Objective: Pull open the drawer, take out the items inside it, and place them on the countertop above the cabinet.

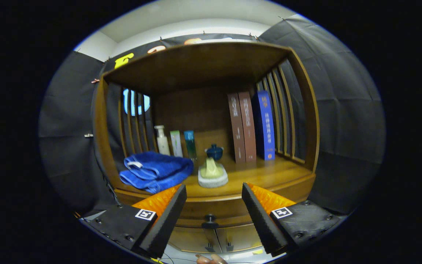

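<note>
A wooden cabinet stands ahead of me, with its countertop (266, 176) under a roofed shelf. Below the countertop's front edge runs the drawer front (218, 211), pushed in, with a small dark round knob (210, 221) at its middle. My gripper (214, 196) is open, its two fingers spread wide with nothing between them. The knob sits between and slightly below the fingertips, a short way ahead. The drawer's contents are hidden.
On the countertop lie a folded blue towel (155, 171) at left, a round white dish holding a pale green cloth (213, 173), a dark blue lidded cup (214, 151), three bottles and tubes (176, 143), and three upright books (252, 125). Two lower cabinet doors (214, 240) sit beneath the drawer.
</note>
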